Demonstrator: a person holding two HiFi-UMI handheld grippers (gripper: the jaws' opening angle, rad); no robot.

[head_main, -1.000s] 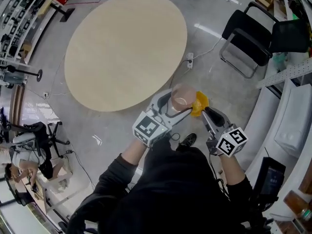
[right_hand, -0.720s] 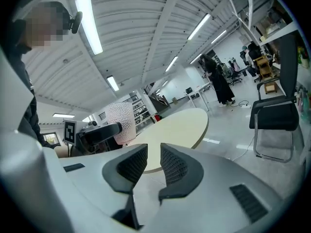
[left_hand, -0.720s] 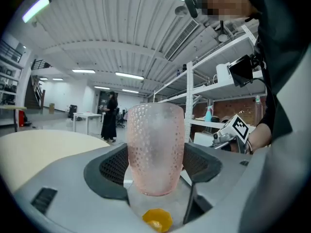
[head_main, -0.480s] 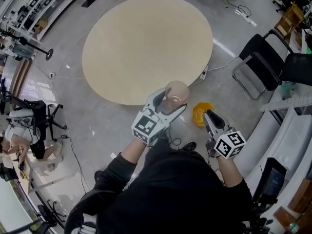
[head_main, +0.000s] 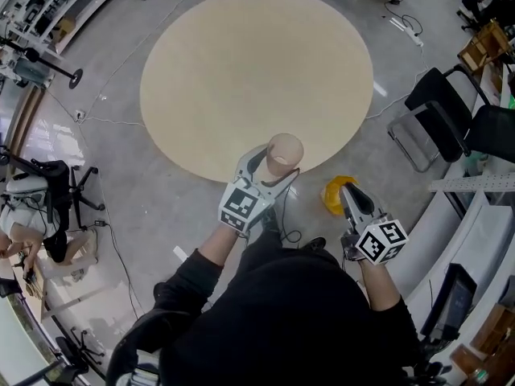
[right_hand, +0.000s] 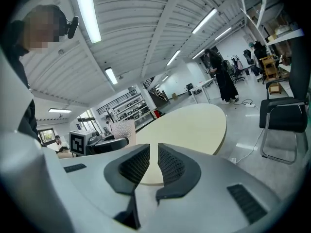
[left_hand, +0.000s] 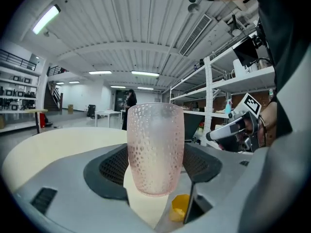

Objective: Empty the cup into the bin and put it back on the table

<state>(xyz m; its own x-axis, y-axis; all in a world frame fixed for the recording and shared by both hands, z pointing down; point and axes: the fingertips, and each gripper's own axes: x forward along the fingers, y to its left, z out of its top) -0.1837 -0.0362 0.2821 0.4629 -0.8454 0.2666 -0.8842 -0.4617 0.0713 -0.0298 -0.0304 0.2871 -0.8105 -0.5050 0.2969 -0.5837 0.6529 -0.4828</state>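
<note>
A pink dimpled cup (head_main: pixel 283 153) stands upright between the jaws of my left gripper (head_main: pixel 278 166), which is shut on it. It hangs over the near edge of the round beige table (head_main: pixel 257 63). In the left gripper view the cup (left_hand: pixel 155 144) fills the middle, with both pads of that gripper (left_hand: pixel 156 171) pressed on its sides. The small yellow bin (head_main: pixel 334 195) sits on the floor by my right gripper (head_main: pixel 348 191). The right gripper (right_hand: pixel 152 159) has just been closing. A narrow gap remains between its pads, with nothing in it.
Two black chairs (head_main: pixel 451 127) stand to the right of the table. A power strip and cables (head_main: pixel 406 26) lie on the grey floor. An office chair (head_main: pixel 56 183) stands at the left. Shelving (left_hand: pixel 228 96) runs along the right.
My left gripper has carried the cup away from the yellow bin to the table's near edge. My right gripper has followed toward the table and now sits beside the bin.
</note>
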